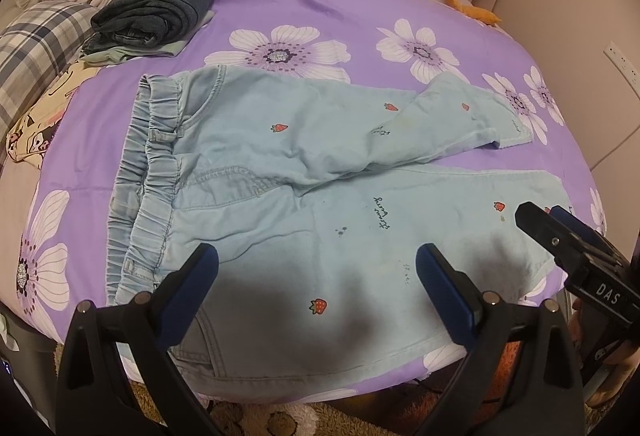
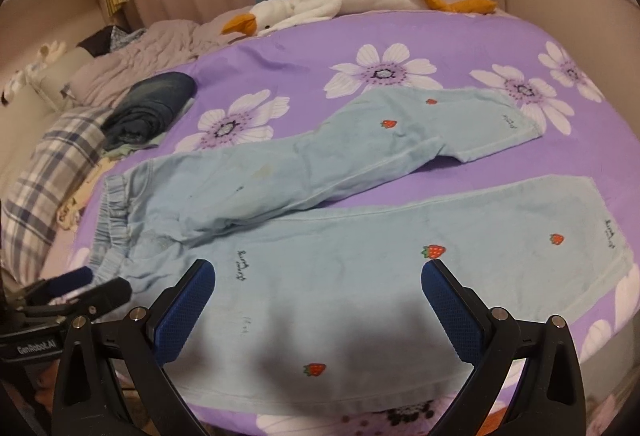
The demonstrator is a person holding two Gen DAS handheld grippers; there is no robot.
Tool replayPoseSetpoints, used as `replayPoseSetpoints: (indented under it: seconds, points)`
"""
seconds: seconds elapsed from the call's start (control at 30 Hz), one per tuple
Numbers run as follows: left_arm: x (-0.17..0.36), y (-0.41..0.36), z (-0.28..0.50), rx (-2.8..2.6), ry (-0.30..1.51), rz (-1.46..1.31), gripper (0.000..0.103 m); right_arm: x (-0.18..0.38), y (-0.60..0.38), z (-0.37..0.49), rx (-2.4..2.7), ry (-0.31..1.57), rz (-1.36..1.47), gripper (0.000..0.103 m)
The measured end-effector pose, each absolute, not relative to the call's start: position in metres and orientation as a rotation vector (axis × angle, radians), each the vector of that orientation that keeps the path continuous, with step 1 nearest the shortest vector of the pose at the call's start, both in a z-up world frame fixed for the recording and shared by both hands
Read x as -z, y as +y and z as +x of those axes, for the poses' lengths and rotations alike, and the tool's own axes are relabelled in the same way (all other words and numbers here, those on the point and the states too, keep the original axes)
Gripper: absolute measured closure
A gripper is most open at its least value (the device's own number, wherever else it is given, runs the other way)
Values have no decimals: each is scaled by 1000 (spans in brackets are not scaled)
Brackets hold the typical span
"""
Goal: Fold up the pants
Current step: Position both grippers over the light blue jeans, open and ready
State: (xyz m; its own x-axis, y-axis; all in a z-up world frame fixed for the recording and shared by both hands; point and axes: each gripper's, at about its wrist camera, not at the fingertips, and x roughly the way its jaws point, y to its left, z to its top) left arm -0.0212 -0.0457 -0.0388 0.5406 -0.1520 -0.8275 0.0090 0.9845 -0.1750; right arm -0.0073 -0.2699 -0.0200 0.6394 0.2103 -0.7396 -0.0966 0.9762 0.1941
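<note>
Both the left gripper [image 1: 316,268] and right gripper [image 2: 318,284] hang wide apart over blue pants [image 1: 320,163] lying flat on the purple bed [image 1: 340,11].

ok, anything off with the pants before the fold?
Yes. The far leg is twisted and creased, lying askew, its cuff spread away from the near leg. Faint yellowish stain near the waistband.
</note>
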Motion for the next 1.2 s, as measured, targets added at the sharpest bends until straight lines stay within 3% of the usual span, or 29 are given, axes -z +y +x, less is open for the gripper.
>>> replayPoseSetpoints:
  seconds: [1.2]
  points:
    - [34,-53,-20,118,999,-145,5,28,-276,-26,-143,856,114,0]
